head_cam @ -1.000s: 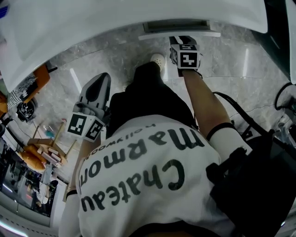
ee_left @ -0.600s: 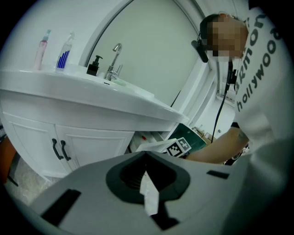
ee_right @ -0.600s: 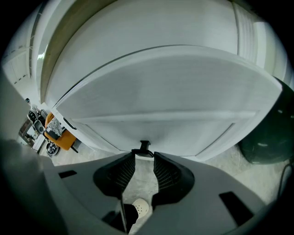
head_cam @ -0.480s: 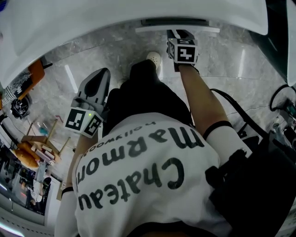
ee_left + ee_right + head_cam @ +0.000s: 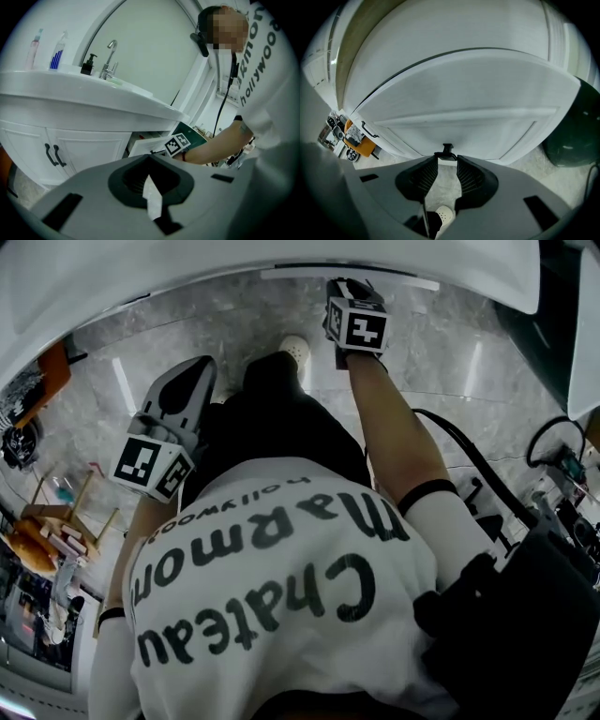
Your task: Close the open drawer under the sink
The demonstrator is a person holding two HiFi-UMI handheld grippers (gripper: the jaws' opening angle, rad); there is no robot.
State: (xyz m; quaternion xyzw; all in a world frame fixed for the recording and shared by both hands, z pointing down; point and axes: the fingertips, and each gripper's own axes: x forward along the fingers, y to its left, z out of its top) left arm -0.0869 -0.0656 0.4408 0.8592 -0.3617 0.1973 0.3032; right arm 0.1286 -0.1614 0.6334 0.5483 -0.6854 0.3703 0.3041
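The white drawer front point(image 5: 459, 98) fills the right gripper view, with its small black handle point(image 5: 446, 151) at the bottom centre. My right gripper point(image 5: 446, 160) is open, and its fingertips point(image 5: 431, 165) rest at either side of the handle against the panel. In the head view the right gripper point(image 5: 345, 287) reaches out to the drawer's edge point(image 5: 394, 279) under the white counter point(image 5: 234, 263). My left gripper point(image 5: 192, 371) hangs back by the person's left side, shut and empty. The left gripper view shows its closed tips point(image 5: 150, 161) and, beyond them, the partly open drawer point(image 5: 143, 146) below the sink point(image 5: 93, 96).
Cabinet doors with black handles point(image 5: 54, 154) stand left of the drawer. A dark green bin point(image 5: 574, 136) sits to its right. A shoe point(image 5: 293, 350) stands on the marble floor point(image 5: 234, 324). An orange object point(image 5: 42, 371) and wooden items point(image 5: 66, 531) lie at the left, a black cable point(image 5: 469, 456) at the right.
My right gripper has pushed toward the cabinet. The drawer has slid in under the counter, and its dark inside no longer shows. The left gripper stays put.
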